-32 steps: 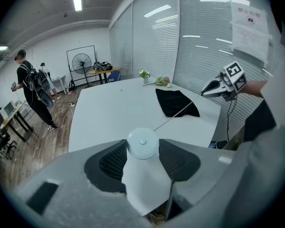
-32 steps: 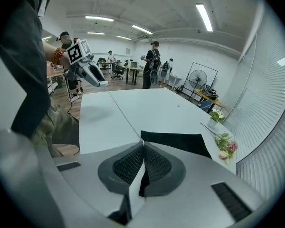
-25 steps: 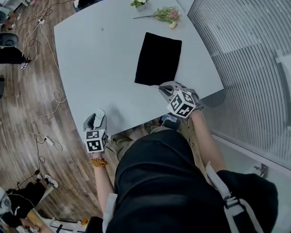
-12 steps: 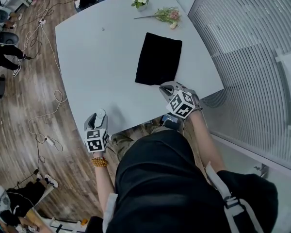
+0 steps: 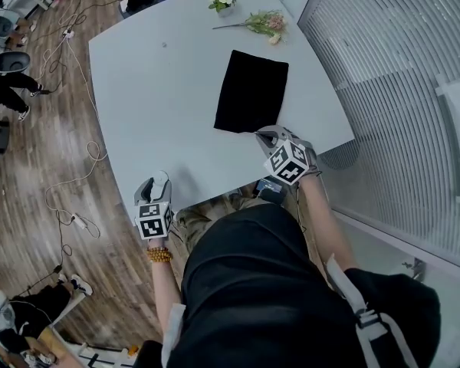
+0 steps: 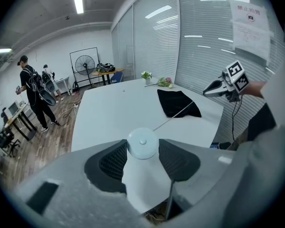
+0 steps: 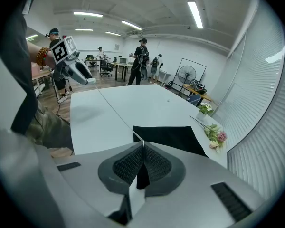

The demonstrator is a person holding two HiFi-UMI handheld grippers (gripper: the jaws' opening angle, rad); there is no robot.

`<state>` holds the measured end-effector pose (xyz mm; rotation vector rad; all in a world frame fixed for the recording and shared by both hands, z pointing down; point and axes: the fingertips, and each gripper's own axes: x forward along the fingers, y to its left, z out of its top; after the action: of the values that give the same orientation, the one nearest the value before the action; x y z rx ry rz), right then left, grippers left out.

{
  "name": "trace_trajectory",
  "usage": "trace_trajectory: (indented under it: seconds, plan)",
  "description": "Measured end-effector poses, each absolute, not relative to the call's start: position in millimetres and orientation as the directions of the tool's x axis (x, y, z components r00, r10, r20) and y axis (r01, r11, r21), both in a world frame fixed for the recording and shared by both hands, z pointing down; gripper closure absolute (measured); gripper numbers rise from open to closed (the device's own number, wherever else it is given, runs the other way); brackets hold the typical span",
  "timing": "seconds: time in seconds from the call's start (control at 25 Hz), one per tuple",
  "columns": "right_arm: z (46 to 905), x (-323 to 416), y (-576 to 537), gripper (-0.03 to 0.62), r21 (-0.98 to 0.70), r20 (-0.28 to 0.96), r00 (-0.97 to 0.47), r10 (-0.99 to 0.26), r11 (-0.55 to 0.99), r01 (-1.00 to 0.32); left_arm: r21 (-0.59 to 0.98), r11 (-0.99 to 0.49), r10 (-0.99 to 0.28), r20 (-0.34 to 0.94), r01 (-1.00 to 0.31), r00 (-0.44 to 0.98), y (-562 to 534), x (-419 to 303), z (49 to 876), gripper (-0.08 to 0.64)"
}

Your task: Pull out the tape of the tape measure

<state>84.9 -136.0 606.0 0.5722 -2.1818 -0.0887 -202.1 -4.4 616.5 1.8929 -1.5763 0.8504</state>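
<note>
Tape (image 6: 178, 114) stretches between left tongs (image 6: 142, 146) and, seemingly, right tongs (image 7: 141, 146).

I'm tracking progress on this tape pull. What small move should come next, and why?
Probably ease the right gripper a little away from the left gripper. The right jaws are shut on the tape, the left jaws clamp the round tape measure case, and the tape runs straight between them over the white table, so widening the gap should draw out more.
</note>
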Motion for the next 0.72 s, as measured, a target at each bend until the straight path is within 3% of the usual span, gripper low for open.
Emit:
trace_trajectory:
  seconds: [0.16,0.72]
  plan:
    - [599.4,97.6,-143.2,0.588,0.24,0.716,-0.536,-0.447,0.879,-0.412,0.031,-0.162,-0.651,0.748,-0.986,0.131,0.8,-210.5,614.4,0.337]
    - [597.6,83.5,-130.7,0.586,0.219,0.697,-0.587,-0.413,0.901,-0.374,0.045,-0.171,-0.64,0.755,-0.984,0.146,1.6,-200.6,619.1,0.337]
